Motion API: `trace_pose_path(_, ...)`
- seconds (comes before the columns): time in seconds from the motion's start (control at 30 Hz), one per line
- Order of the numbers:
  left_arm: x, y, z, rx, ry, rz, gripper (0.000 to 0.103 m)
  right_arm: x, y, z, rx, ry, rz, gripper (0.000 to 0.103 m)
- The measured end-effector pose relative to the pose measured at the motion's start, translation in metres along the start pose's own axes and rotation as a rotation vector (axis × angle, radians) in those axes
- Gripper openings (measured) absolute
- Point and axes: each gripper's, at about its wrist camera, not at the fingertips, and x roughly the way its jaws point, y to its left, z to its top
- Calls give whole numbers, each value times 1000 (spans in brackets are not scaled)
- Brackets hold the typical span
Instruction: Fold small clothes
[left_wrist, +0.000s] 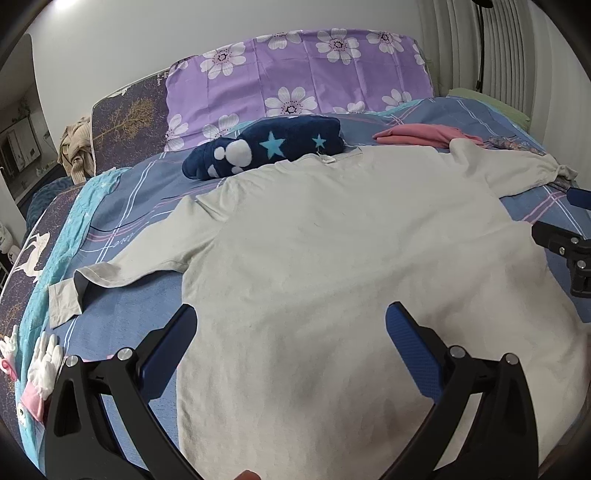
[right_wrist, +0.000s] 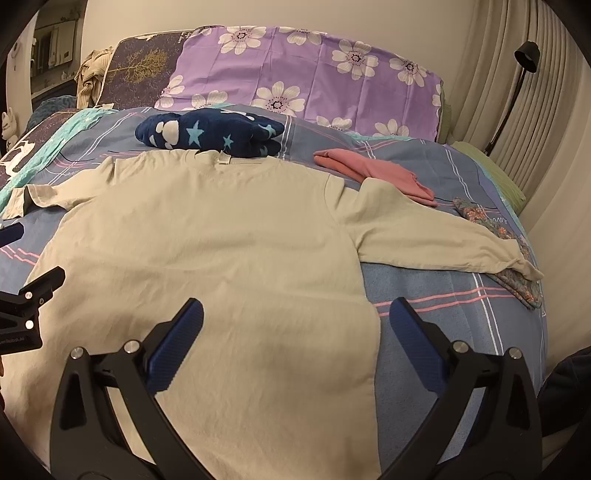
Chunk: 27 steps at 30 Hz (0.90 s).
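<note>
A cream long-sleeved shirt (left_wrist: 332, 258) lies spread flat on the bed, neck toward the pillows, both sleeves stretched out sideways. It also shows in the right wrist view (right_wrist: 221, 240). My left gripper (left_wrist: 291, 325) is open and empty, hovering over the shirt's lower left side edge. My right gripper (right_wrist: 297, 317) is open and empty, its jaws straddling the shirt's lower right side edge. The right gripper shows at the right edge of the left wrist view (left_wrist: 569, 236); the left gripper shows at the left edge of the right wrist view (right_wrist: 22, 295).
A folded navy star-print garment (left_wrist: 269, 147) and a folded pink garment (left_wrist: 428, 134) lie beyond the shirt's collar. A floral cloth (right_wrist: 506, 236) lies under the right cuff. White gloves (left_wrist: 44, 362) lie at left. Purple flowered pillow (left_wrist: 303, 77) stands behind. Plaid blue bedsheet (right_wrist: 443, 325).
</note>
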Motion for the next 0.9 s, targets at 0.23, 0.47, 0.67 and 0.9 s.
trace_pose_path(0.23,2,1,0,-8,13,-24,102,2,2,1,-4,6,-1,101)
trace_pose_path(0.47,3,1,-3,-16,25,-22,102,3,2,0,-4,8,-4,101)
trace_pose_path(0.67,0,-7,-3,19,3,-6,102,6,2,2,-2,14,-5,101)
trace_pose_path(0.9,0,-4,-4,-33,-23,-19,102,7,2,3,-3,15,-7,101)
